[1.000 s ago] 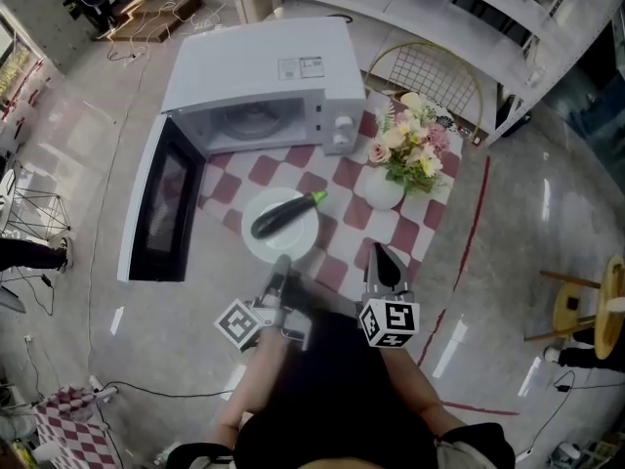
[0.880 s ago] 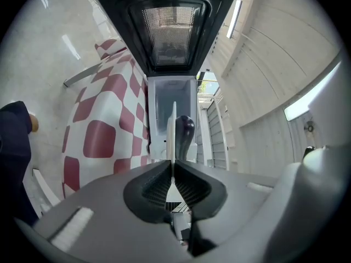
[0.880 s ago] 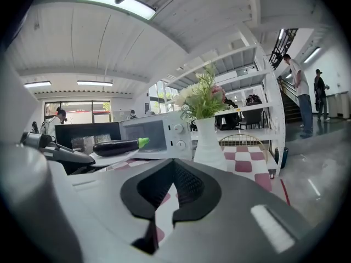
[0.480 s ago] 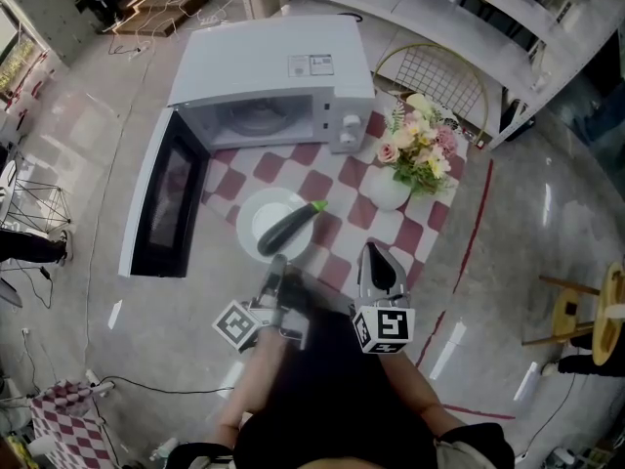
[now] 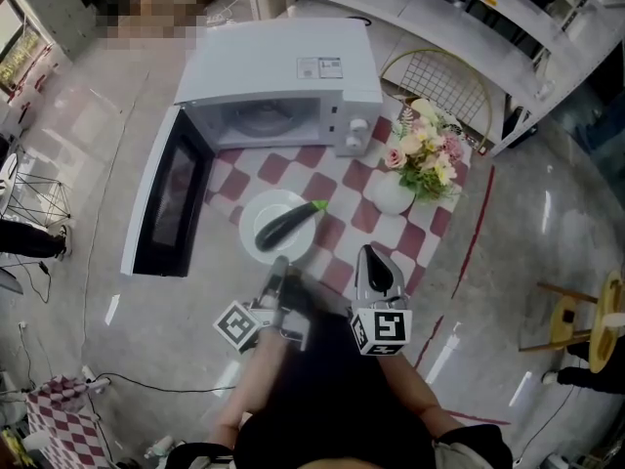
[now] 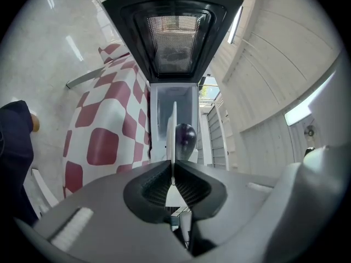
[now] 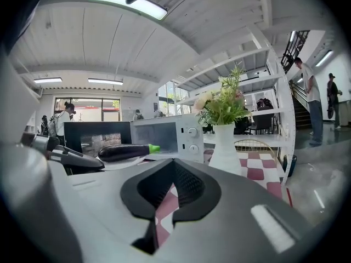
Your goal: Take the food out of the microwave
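A dark purple eggplant (image 5: 286,223) with a green stem lies on a white plate (image 5: 256,213) that sits on the checked tablecloth (image 5: 337,179) in front of the white microwave (image 5: 283,66). The microwave's door (image 5: 171,203) hangs wide open to the left. My left gripper (image 5: 280,262) is shut on the plate's near rim; in the left gripper view the rim (image 6: 174,127) runs edge-on between the closed jaws, with the eggplant (image 6: 185,138) just beyond. My right gripper (image 5: 371,254) hovers right of the plate, shut and empty. In the right gripper view the eggplant (image 7: 123,151) shows to the left.
A white vase (image 5: 391,191) of flowers (image 5: 422,149) stands at the table's right, beside the microwave's knobs (image 5: 352,135). Behind it stands a gold wire chair (image 5: 435,76). The table's near edge lies under both grippers. Cables trail on the floor at left.
My right gripper has drifted slightly left and up toward the plate's side. My left gripper keeps its hold on the plate's rim; plate and eggplant stay put.
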Available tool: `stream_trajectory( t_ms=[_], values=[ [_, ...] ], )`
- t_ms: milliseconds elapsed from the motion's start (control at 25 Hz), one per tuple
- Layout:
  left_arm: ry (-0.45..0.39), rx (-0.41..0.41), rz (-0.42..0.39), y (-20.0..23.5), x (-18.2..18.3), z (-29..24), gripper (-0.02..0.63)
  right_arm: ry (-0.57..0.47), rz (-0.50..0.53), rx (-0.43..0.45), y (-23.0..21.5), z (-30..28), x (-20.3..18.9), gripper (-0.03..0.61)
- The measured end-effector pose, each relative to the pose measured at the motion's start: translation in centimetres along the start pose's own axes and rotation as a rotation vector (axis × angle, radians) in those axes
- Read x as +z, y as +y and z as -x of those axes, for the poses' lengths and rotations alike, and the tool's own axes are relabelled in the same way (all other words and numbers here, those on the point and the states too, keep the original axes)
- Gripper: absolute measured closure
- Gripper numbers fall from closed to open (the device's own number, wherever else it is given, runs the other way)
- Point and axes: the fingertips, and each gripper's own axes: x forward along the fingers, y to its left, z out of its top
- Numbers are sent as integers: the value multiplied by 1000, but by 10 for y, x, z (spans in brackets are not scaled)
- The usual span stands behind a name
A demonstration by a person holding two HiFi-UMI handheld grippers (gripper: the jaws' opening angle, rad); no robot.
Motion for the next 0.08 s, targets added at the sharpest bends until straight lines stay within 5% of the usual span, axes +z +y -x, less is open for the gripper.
stream_trajectory(
  t_ms=[80],
  values=[
    [-2, -11, 8, -2, 1, -1, 589, 2, 5, 2, 1, -1, 0, 580]
  ],
)
